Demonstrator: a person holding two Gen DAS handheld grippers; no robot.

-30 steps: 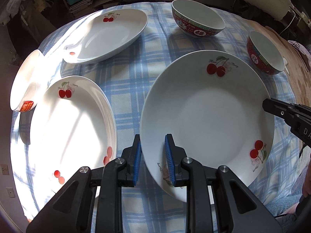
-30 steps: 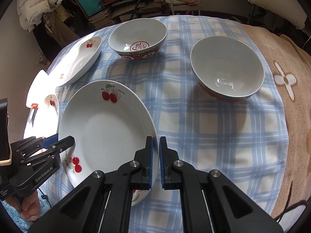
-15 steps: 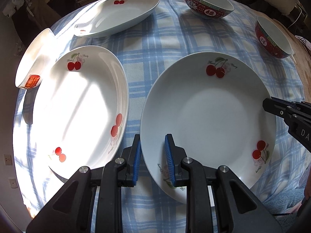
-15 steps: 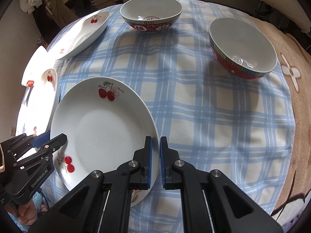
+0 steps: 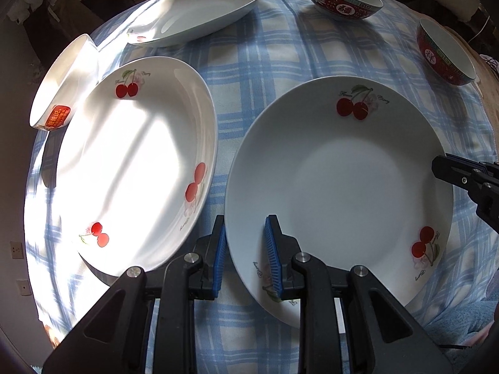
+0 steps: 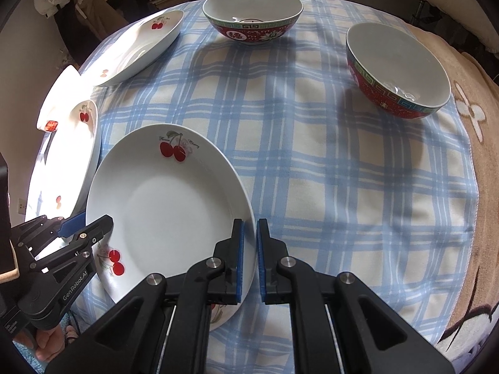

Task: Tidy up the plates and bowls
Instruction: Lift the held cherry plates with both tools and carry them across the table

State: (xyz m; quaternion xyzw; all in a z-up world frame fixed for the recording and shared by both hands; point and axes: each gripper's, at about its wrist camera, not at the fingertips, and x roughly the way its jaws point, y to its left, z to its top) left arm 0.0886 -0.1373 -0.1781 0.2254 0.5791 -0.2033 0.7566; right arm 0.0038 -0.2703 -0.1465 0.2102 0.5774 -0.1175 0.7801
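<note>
Presently the cherry plate [image 5: 340, 187] is held at two opposite rims: the left gripper [image 5: 244, 249] has its blue pads astride the near-left rim, one pad outside and one inside the dish, and the right gripper [image 6: 248, 251] is clenched on the opposite rim, its jaws nearly together with the thin edge between them. Whether the plate rests on the checked tablecloth [image 6: 312, 162] or is lifted just clear of it cannot be told. Just beyond the left gripper's outer jaw, on its far side from the held plate, lies a second cherry plate [image 5: 137, 168] in bright sunlight, close to the held one but not touching it. Past that, at the cloth's edge, a white bowl [image 5: 62, 90] with a red sticker lies tipped on its side, and ahead of the jaws a third cherry plate [image 5: 199, 12] sits well apart. Two red patterned bowls stand upright and separate: the far red bowl [image 6: 252, 12] ahead of the right gripper's jaws and the right-hand red bowl [image 6: 396, 68] off to their outer side. In my judgement the task is at an early stage: no plate is stacked on another and no bowl is nested. Left to do are three plates to gather and three bowls to group.
</note>
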